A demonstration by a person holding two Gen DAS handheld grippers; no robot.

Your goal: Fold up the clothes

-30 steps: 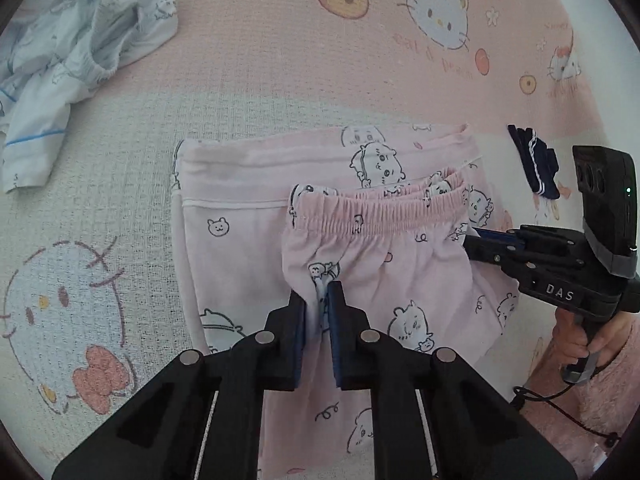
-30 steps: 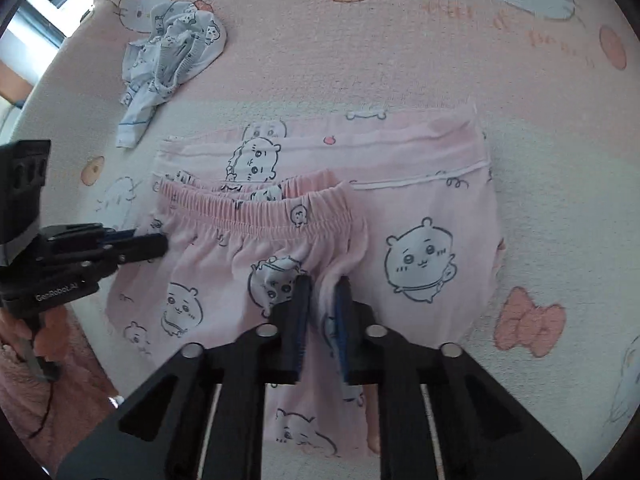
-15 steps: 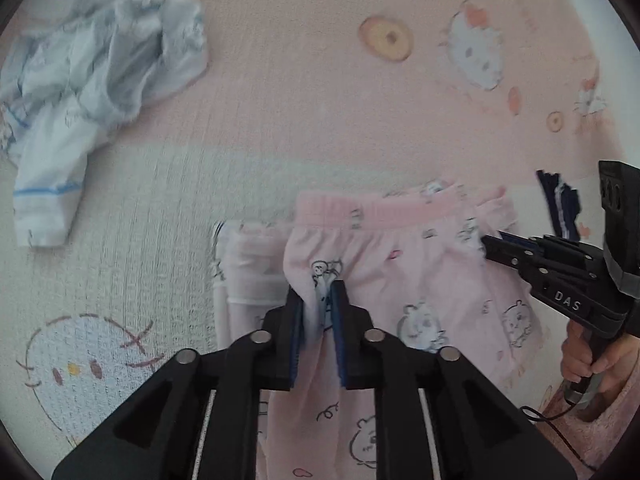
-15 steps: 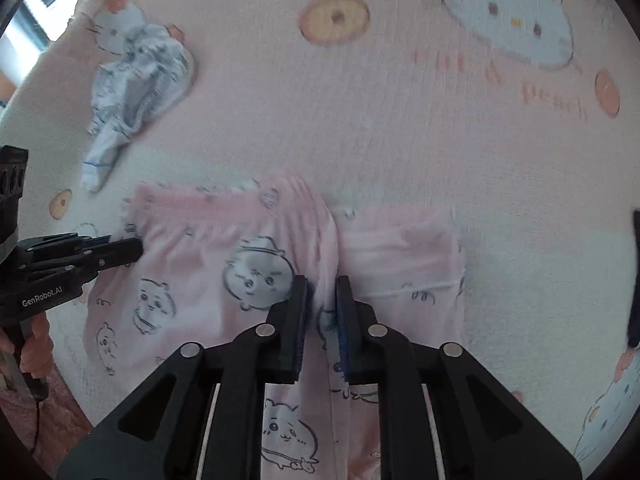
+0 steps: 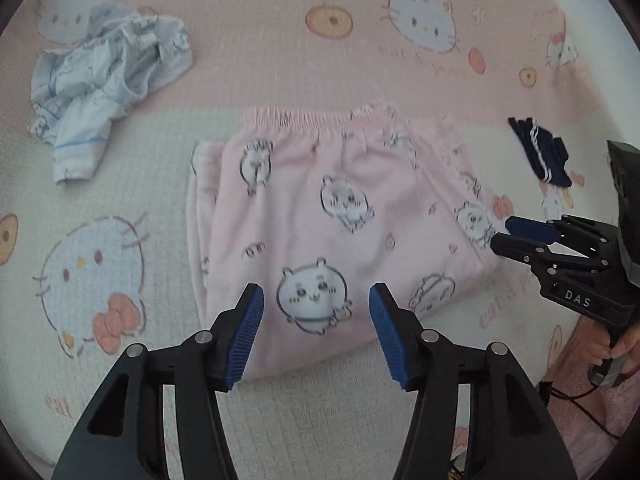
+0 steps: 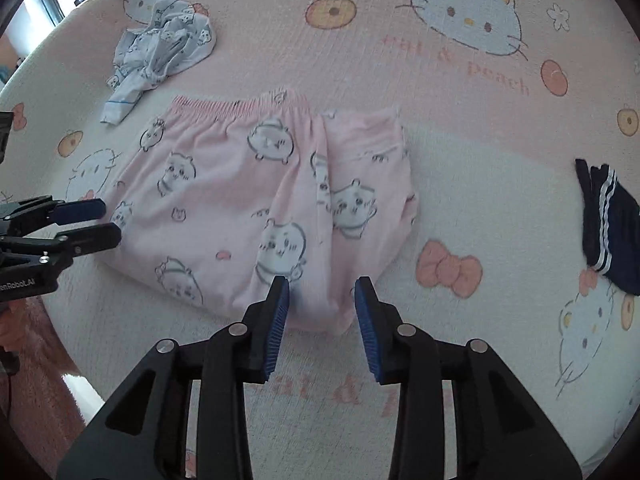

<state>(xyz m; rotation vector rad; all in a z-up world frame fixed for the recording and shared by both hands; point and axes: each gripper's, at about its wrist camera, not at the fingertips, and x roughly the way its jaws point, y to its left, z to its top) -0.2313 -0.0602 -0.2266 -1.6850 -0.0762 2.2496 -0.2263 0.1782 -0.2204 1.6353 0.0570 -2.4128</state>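
Pink pyjama trousers [image 5: 340,216] lie folded, waistband farthest, on the cartoon-print bed [image 5: 120,360], apparently just released, since the left tool [image 5: 316,332] and right tool [image 6: 322,326] hover spread wide, empty.

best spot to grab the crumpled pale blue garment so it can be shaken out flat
Judging by its pose, take the pale blue garment by the flat piece trailing from the heap toward the near side, coming in low from there. That part lies thin and single against the sheet, while the rest is bunched in layers.
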